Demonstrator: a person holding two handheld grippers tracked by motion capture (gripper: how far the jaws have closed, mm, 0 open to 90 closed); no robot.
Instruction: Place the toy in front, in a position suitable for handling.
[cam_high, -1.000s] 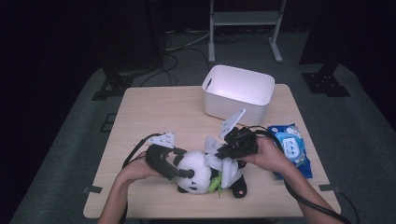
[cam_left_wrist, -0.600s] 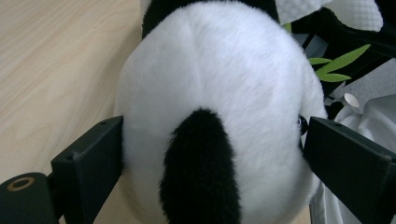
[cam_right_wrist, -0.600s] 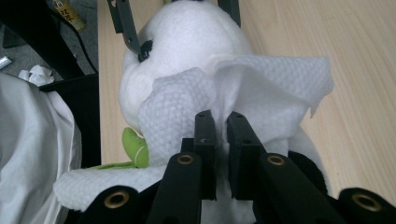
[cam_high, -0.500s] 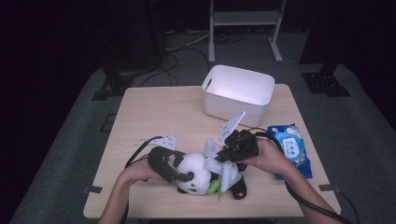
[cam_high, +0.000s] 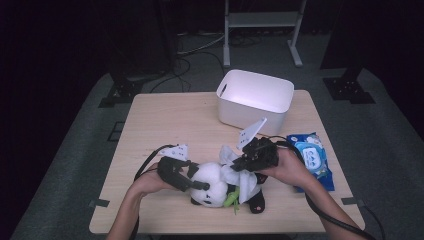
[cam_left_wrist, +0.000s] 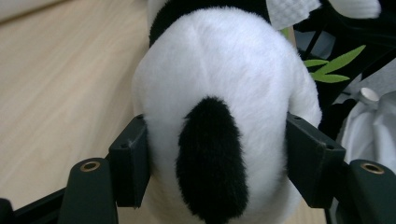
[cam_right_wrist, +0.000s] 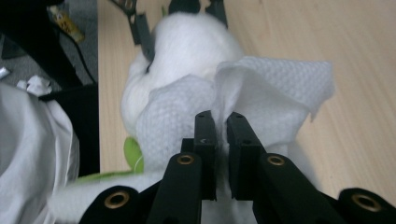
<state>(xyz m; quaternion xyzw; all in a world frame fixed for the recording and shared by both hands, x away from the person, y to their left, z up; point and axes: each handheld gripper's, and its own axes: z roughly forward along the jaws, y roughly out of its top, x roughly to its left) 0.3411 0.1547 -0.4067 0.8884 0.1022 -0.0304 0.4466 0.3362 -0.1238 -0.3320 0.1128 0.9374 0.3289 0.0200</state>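
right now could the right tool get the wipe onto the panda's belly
Probably yes. The right tool is shut on the wipe right over the plush panda, and the left tool clamps the panda's head, steadying it. Nothing stands between.

High view: fixed above person's side, faces forward and down over whole bench (cam_high: 165, 125). Left gripper view: rides left tongs (cam_left_wrist: 215, 154), very close on panda toy (cam_left_wrist: 219, 93). Right gripper view: close behind right tongs (cam_right_wrist: 221, 126). All three share panda toy.
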